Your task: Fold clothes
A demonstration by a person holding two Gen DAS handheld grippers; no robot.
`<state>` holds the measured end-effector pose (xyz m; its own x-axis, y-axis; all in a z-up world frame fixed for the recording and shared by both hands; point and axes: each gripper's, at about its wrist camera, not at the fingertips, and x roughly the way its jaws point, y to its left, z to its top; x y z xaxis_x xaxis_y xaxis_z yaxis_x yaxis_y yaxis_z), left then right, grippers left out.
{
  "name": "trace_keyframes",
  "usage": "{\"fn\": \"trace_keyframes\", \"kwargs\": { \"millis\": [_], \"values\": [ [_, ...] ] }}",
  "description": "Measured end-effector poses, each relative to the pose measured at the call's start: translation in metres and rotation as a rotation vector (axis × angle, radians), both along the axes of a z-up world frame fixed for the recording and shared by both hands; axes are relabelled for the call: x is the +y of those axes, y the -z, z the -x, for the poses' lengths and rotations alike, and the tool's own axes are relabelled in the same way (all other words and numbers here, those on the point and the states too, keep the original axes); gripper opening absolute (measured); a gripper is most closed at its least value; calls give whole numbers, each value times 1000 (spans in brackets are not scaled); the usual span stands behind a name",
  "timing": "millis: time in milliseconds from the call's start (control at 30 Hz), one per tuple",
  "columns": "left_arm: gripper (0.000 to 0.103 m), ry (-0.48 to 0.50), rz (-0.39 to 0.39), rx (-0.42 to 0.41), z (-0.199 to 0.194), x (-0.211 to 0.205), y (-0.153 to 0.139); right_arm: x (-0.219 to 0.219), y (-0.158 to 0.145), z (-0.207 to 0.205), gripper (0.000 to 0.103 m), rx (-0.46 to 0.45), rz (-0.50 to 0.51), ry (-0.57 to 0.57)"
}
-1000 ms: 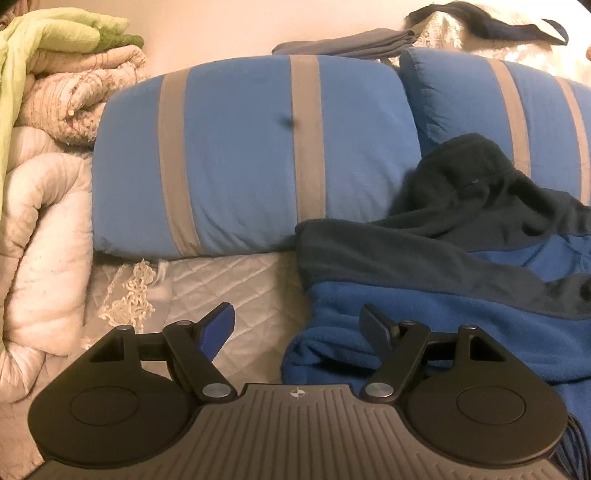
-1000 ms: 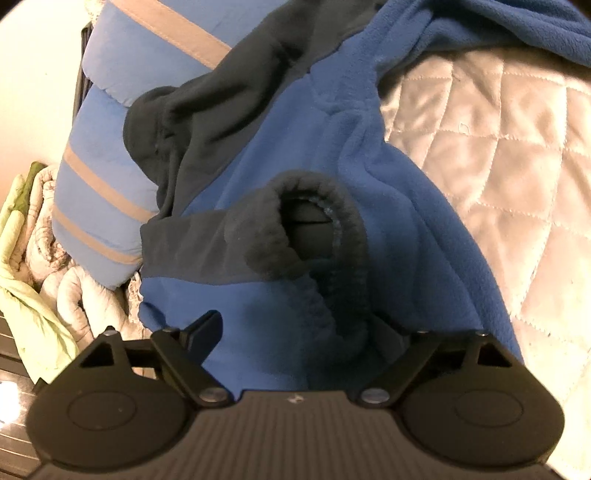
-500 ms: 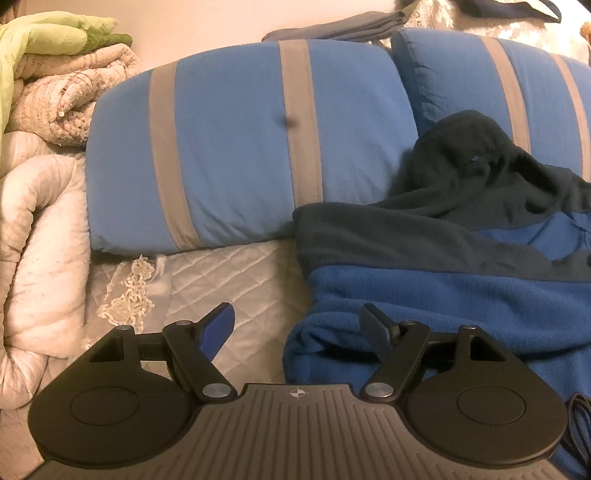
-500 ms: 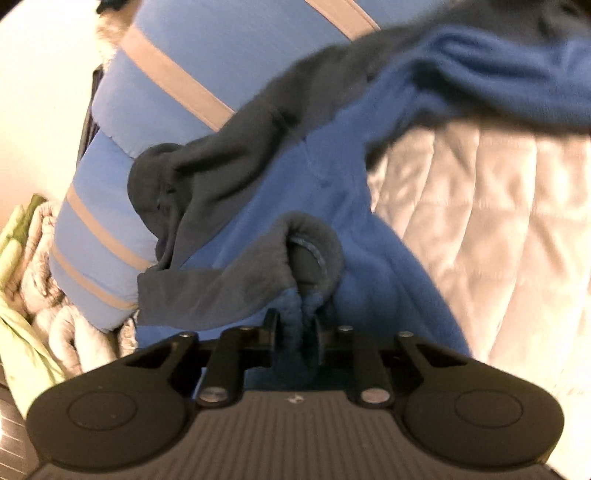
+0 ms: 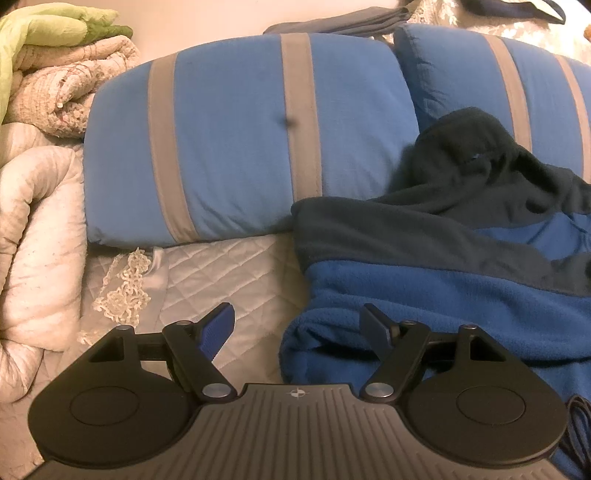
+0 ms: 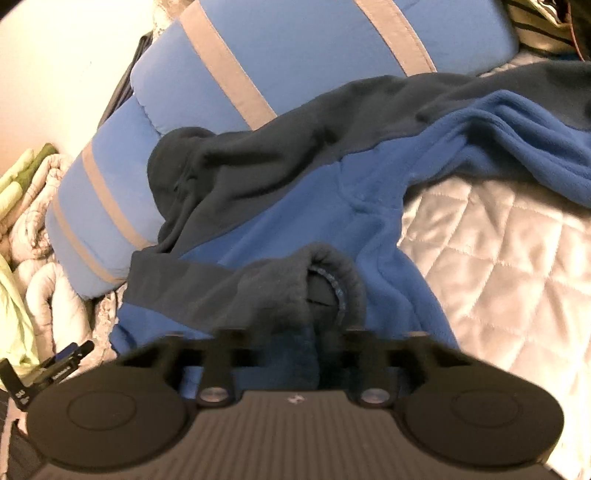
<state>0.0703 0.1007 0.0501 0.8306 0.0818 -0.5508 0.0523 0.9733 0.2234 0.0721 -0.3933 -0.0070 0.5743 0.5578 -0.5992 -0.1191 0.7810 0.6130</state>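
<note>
A blue fleece jacket with dark navy shoulders and hood lies crumpled on the quilted bed, its hood resting against the pillows. In the left wrist view my left gripper is open at the jacket's left edge, with the right finger over the blue fleece and the left finger over bare quilt. In the right wrist view my right gripper is shut on the jacket's dark sleeve cuff, which bunches up between the fingers. The rest of the jacket spreads away toward the pillows.
Two blue pillows with grey stripes lean at the head of the bed. Rolled cream and green bedding is piled at the left. Bare white quilt lies to the right of the jacket. Folded dark clothes lie behind the pillows.
My right gripper closed on the sleeve cuff and has lifted it, pulling back from the jacket. My left gripper stayed open and shifted only slightly.
</note>
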Motion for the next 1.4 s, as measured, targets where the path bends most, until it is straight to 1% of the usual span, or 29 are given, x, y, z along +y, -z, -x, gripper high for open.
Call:
{"fn": "trace_keyframes", "kwargs": {
  "millis": [67,133,233,300,333,400,467,533,633,700,800,867,933,1000,1033,1067,1100,1133,1167,1233,1367,1400],
  "values": [
    [75,0,-2,3,0,0,1,-2,2,-8,12,1,12,29],
    [75,1,-3,4,-1,-1,1,-5,5,-16,11,-3,22,53],
    [75,2,-6,8,-2,0,2,-3,6,-25,12,-23,70,64],
    [75,1,-8,12,-3,1,3,1,6,-27,33,-28,101,51],
    [75,1,-8,13,-3,1,4,2,6,-29,34,-31,116,44],
    [75,0,-6,14,-3,1,3,6,7,-31,44,-36,147,31],
    [75,0,-1,13,-3,2,2,19,0,-12,72,-125,285,-78],
    [75,4,4,8,-2,1,1,33,-6,7,84,-213,422,-188],
    [75,4,7,4,-1,1,-1,54,-16,36,85,-346,627,-354],
    [75,3,8,5,-2,0,-1,68,-22,55,88,-435,763,-466],
    [75,4,5,6,-3,-1,-1,88,-31,84,88,-568,966,-634],
    [75,9,-2,10,-3,-1,-1,102,-38,103,86,-657,1101,-747],
    [75,18,-12,16,-3,-2,2,114,-20,107,84,-691,1206,-824],
    [75,20,-26,28,-3,-1,7,125,-3,110,81,-723,1310,-891],
    [75,19,-33,35,-3,0,9,129,6,110,77,-739,1360,-919],
    [75,17,-34,38,-3,2,10,131,13,108,70,-737,1395,-929],
    [75,14,-34,42,-3,3,11,133,19,105,65,-735,1429,-939],
    [75,8,-33,45,-4,5,12,135,26,103,56,-733,1464,-949],
    [75,-1,-30,48,-5,7,13,136,26,98,51,-721,1464,-927],
    [75,-16,-22,53,-7,9,13,135,22,89,47,-689,1434,-882],
    [75,-16,-3,56,-8,8,13,136,22,84,46,-670,1427,-890],
    [75,-14,-3,57,-8,7,13,136,24,85,46,-666,1434,-907]
  ]
}}
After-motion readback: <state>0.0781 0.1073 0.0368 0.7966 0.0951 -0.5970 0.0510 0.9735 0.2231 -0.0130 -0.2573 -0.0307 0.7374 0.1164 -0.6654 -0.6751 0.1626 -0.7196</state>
